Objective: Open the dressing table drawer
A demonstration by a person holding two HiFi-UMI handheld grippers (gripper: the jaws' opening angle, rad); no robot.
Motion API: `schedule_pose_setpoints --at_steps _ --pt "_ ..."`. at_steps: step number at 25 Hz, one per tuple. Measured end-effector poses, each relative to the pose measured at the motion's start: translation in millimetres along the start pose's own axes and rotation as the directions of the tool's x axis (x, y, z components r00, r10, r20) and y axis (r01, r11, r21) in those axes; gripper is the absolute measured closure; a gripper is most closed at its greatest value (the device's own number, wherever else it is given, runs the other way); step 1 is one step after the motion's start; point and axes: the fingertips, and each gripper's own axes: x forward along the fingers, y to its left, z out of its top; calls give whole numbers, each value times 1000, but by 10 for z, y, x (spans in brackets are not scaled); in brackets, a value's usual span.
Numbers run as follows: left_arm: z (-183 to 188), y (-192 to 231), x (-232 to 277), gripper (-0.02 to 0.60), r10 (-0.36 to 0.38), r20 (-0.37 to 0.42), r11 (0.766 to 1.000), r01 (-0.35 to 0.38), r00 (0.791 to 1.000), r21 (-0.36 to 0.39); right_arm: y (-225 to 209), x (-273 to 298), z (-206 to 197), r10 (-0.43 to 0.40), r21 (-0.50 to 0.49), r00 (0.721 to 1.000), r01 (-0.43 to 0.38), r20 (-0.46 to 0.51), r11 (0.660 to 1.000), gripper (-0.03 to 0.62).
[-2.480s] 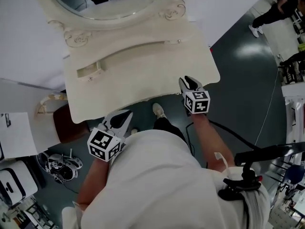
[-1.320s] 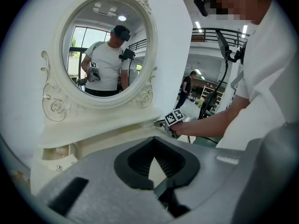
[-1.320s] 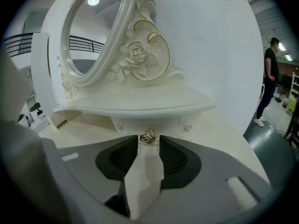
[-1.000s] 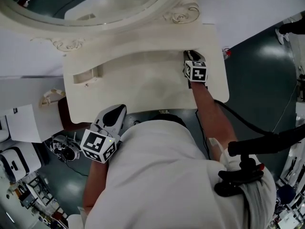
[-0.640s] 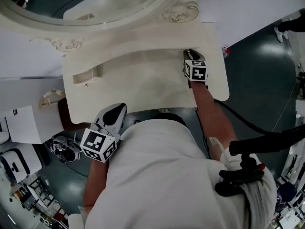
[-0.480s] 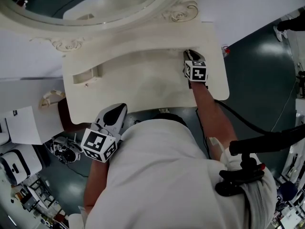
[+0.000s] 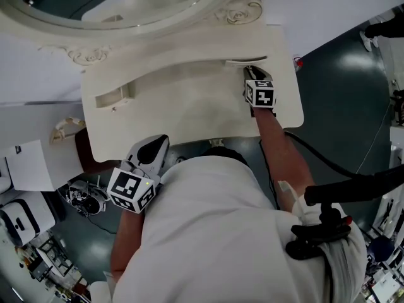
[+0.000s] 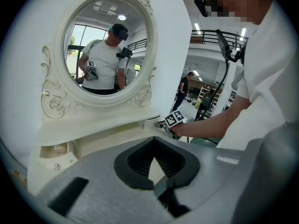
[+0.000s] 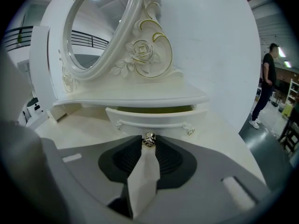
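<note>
The cream dressing table (image 7: 189, 115) carries an oval mirror (image 7: 113, 5) on a low shelf. Under the shelf's right end a small drawer (image 7: 247, 62) stands slightly pulled out, with a dark gap above its front (image 9: 154, 118). My right gripper (image 7: 250, 71) reaches across the tabletop, shut on the drawer's round metal knob (image 9: 149, 140), which sits pinched between the pads. My left gripper (image 7: 154, 150) hangs off the table's front left edge, shut and holding nothing (image 8: 153, 158). In the left gripper view the right gripper (image 8: 174, 120) shows at the drawer.
A second small compartment (image 7: 113, 97) sits under the shelf's left end. A brown stool (image 7: 88, 163) and a white surface with paper (image 7: 28, 166) stand left of the table. A black stand (image 7: 353, 191) and cable run at the right on the dark floor.
The right gripper went from the table's front edge to the drawer. In the last half second the drawer front has come out slightly from under the shelf. The left gripper has stayed put.
</note>
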Motion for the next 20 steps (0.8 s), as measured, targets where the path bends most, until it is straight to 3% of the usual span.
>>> schedule_pose_setpoints --at_steps 20 --pt "-97 18 -144 580 -38 11 999 38 999 15 79 -236 -208 -16 -16 1000 16 -15 1000 500"
